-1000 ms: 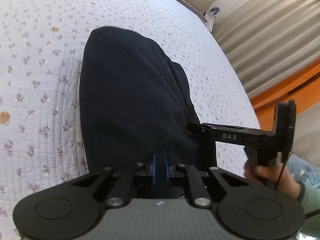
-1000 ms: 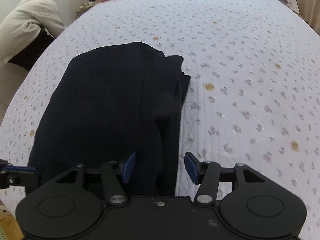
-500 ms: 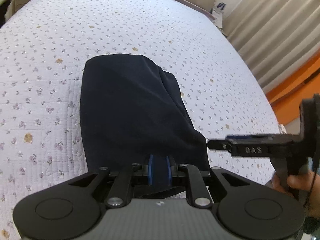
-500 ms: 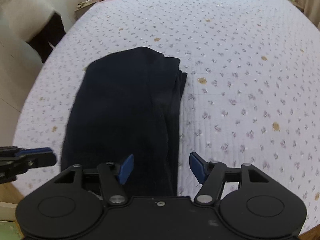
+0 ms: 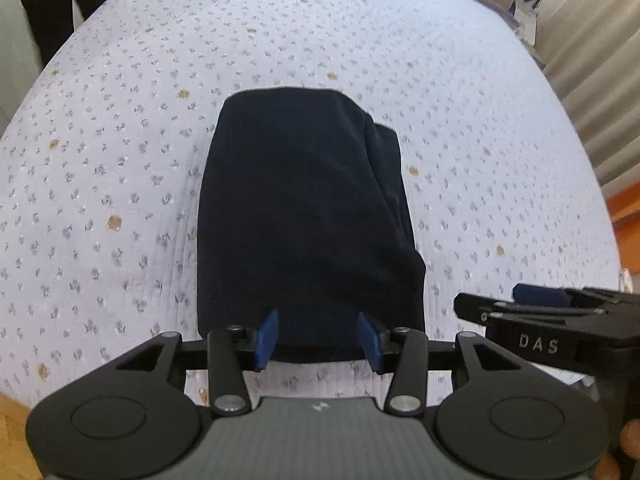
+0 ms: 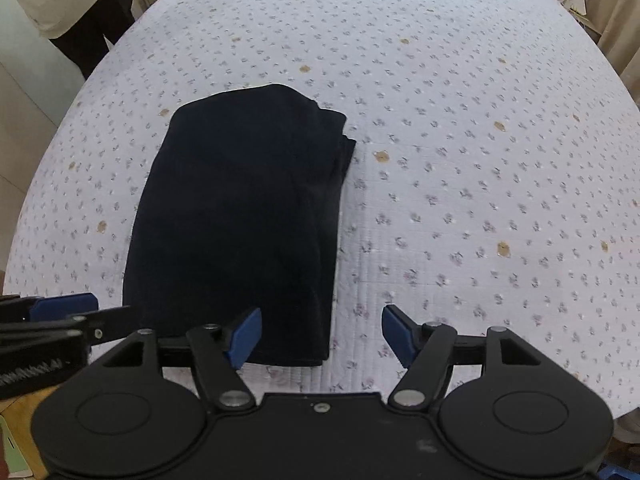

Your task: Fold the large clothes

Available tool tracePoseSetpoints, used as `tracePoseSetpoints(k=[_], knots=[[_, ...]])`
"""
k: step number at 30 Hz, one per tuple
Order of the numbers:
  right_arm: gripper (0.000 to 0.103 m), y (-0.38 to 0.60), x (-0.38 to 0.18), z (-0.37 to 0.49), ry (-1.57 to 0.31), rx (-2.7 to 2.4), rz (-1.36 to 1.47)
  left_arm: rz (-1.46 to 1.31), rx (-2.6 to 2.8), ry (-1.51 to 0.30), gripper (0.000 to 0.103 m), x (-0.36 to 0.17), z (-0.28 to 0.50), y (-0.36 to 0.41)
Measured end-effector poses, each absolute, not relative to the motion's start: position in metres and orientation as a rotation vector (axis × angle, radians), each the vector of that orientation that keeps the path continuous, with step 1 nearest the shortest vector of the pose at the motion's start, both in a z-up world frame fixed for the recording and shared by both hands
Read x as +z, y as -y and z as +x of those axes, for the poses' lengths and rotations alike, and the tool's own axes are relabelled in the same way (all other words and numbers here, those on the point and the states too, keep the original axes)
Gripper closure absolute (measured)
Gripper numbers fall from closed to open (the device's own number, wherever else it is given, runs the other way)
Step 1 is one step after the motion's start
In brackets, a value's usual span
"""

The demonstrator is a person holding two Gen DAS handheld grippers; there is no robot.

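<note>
**Both Grippers Released Above the Folded Garment**

Left gripper (image 5: 318, 338): the jaws are parted and opening. The blue pads (image 5: 267, 338) stand clear of the fabric on either side; the near edge of the dark garment (image 5: 304, 216) shows between them in the left wrist view, but it lies flat on the bed below and neither pad presses on it. Nothing is gripped.

Right gripper (image 6: 320, 336): the jaws are released and spreading wider. Between the blue pads (image 6: 244, 334) the view shows the garment's near right corner and bare bedspread. Nothing is held. In the left wrist view the right gripper's black body, lettered "DAS", enters from the right edge, beside the garment's near right corner.

Garment: a navy, folded bundle, roughly rectangular, lying flat on the bed with its near short edge close to the bed's near edge. Its long sides run away from that edge toward the middle of the bed. Along the right long side, layered fold edges (image 6: 340, 148) are stacked and slightly offset.

Bed (image 6: 480, 160): covered by a pale quilted bedspread with a small floral print.

Surroundings: a standing person (image 6: 80, 12) in a light top and dark trousers is at the bed's far left corner. Pleated curtains (image 5: 592, 92) hang beyond the right edge. Wooden flooring (image 5: 16, 436) shows at the near left corner.
</note>
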State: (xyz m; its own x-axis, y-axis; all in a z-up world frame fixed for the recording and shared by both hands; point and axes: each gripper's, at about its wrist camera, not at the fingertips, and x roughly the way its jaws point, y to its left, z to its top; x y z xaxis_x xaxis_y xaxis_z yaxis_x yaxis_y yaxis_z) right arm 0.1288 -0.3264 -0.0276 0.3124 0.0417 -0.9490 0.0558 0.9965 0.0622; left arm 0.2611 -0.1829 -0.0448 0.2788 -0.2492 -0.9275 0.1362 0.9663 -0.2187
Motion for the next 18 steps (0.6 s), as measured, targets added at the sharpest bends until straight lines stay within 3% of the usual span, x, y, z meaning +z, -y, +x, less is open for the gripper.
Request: tracePoseSetpoints(k=[18], knots=[[0.023,0.310,-0.025,0.146,-1.281,-0.010,0.011,0.010,-0.200,-1.275,0.045,-0.047,0.269,0.199]])
